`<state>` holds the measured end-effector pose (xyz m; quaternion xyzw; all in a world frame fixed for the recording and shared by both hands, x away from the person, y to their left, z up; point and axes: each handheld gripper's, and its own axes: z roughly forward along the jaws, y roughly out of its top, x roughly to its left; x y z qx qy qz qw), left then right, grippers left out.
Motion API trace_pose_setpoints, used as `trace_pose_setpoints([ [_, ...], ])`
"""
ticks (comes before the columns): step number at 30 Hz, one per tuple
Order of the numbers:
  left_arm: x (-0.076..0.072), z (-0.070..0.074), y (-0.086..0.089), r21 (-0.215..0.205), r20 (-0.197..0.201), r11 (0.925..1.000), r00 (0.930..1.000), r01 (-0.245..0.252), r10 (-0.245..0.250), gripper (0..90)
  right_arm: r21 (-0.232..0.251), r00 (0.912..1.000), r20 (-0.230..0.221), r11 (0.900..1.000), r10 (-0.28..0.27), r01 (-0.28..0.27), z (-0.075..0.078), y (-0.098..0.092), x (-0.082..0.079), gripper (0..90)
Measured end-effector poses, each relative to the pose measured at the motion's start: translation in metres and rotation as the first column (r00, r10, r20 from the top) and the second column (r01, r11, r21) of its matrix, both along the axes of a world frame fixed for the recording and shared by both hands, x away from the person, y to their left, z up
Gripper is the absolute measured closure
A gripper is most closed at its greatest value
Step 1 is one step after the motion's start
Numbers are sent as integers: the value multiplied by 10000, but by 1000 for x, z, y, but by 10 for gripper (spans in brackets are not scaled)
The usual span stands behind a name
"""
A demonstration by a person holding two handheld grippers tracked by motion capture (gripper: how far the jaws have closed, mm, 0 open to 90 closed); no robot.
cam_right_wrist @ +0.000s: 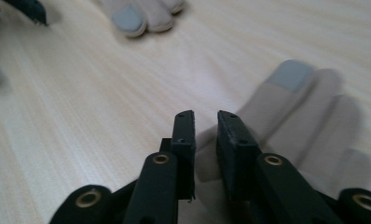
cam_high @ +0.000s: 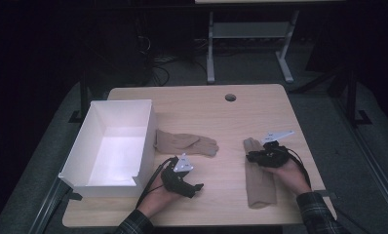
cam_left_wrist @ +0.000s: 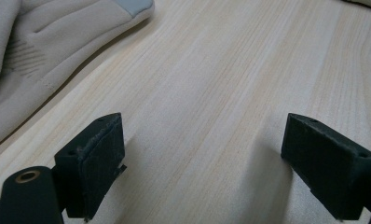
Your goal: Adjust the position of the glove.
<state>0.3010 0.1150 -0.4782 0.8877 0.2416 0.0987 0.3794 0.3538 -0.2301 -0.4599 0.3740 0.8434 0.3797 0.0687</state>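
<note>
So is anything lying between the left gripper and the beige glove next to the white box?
Nothing visible. The left gripper sits open over bare wooden table, and the beige glove lies just beyond it beside the white box.

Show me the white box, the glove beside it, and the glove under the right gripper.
White box [cam_high: 145, 134], high view, right wall.
Glove beside the box [cam_high: 184, 143], high view, palm.
Glove under the right gripper [cam_high: 261, 187], high view, cuff end.
</note>
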Motion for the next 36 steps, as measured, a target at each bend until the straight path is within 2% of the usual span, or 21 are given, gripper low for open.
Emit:
trace_pose_setpoints([
  [3, 0, 0, 0, 4, 1, 10000, 10000, 1, -1, 124, 87, 9981, 407, 9989, -456, 453, 5, -12, 0, 665],
  [5, 0, 0, 0, 5, 2, 10000, 10000, 4, -4, 124, 101, 9954, 506, 9966, -817, 813, 6, -22, -1, 597],
  [8, 0, 0, 0, -1, 3, 10000, 10000, -1, 1, 124, -77, 9862, 770, 9890, -1469, 1479, 7, -37, -1, 525],
  [10, 0, 0, 0, 1, 3, 10000, 10000, 1, -1, 125, -276, 9776, 829, 9801, -1937, 1966, 6, -50, 0, 485],
  [14, 0, 0, 0, 2, 5, 10000, 10000, 7, -7, 124, -390, 9499, 1030, 9531, -2951, 3003, 0, -77, 4, 394],
  [16, 0, 0, 0, -2, -2, 10000, 10000, 0, 0, 124, -524, 9360, 1082, 9383, -3349, 3418, -3, -85, 6, 345],
  [18, 0, 0, 0, 0, -1, 10000, 10000, -3, 3, 125, -648, 9279, 1074, 9288, -3570, 3649, -7, -89, 7, 302],
  [24, 0, 0, 0, 4, -3, 10000, 10000, -2, 2, 124, -1208, 9182, 1291, 9131, -3746, 3895, -15, -87, 11, 235],
  [28, 0, 0, 0, 15, 4, 10000, 10000, -2, 2, 124, -1108, 9182, 1274, 9146, -3750, 3889, -19, -87, 11, 220],
  [30, 1, 1, -1, 7, -8, 9998, 9998, -191, 191, 145, -953, 9158, 1256, 9142, -3816, 3940, -20, -87, 11, 208],
  [33, 2, 7, -3, 94, -92, 9996, 9996, -268, 269, 332, -722, 9139, 1230, 9150, -3868, 3970, -23, -88, 11, 179],
  [34, 2, 8, -4, 80, -115, 9993, 9993, -354, 355, 355, -699, 9138, 1234, 9152, -3870, 3970, -23, -88, 11, 176],
  [35, 3, 10, -6, 3, -111, 9988, 9988, -487, 487, 422, -702, 9140, 1241, 9154, -3862, 3963, -23, -88, 12, 173],
  [36, 3, 14, -6, 126, -74, 9986, 9986, -515, 516, 495, -716, 9146, 1243, 9158, -3848, 3951, -23, -88, 12, 169],
])
